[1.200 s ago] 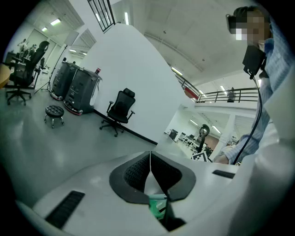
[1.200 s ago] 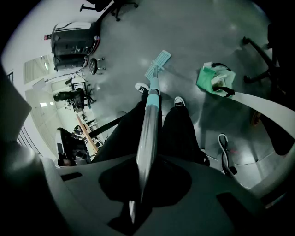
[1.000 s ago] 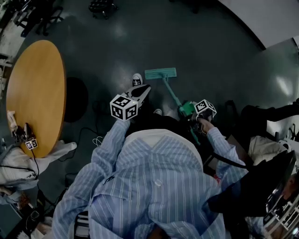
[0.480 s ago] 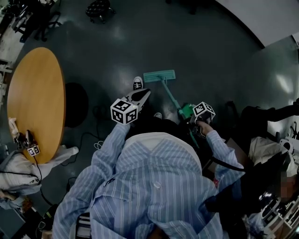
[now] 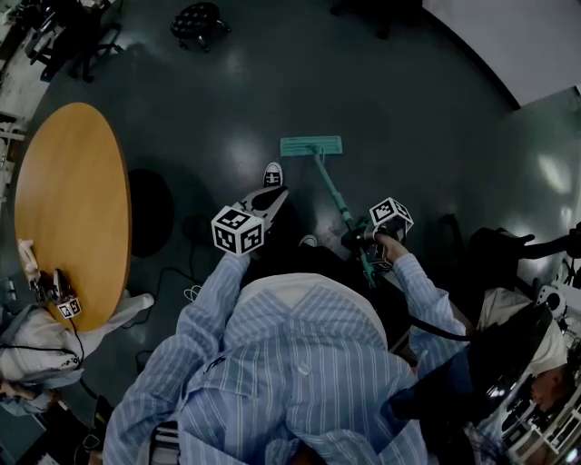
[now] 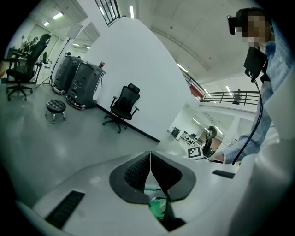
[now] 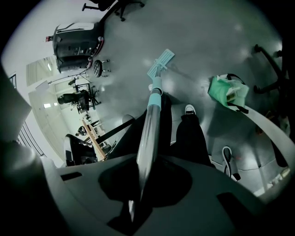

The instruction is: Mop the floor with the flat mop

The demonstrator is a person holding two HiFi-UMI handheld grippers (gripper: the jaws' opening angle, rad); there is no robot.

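Lying flat on the dark floor point(image 5: 218, 100), the pale green head point(image 5: 311, 145) of the mop sits just ahead of the person's shoe point(image 5: 271, 173). Its handle point(image 5: 338, 200) slants back and to the right, toward the person's body. The right gripper point(image 5: 359, 240) grips the near part of that handle. In the right gripper view its fingers are clenched on the silvery handle point(image 7: 151, 124), which runs out from between them down to the head point(image 7: 161, 62) on the floor.

The left gripper point(image 5: 272, 196) hangs to the left of the handle, apart from it and above the shoe. In the left gripper view its dark ribbed fingers point(image 6: 138, 171) are pressed together tip to tip, with nothing grasped between them.

Both arms wear blue striped sleeves point(image 5: 209, 300). A round wooden surface point(image 5: 68, 200) stands well off to the left, and a small wheeled stool point(image 5: 198, 18) stands far ahead. The left gripper view shows an office chair point(image 6: 123, 107) by a white wall. A green bag point(image 7: 227, 91) lies on the floor to the right of the person's legs.
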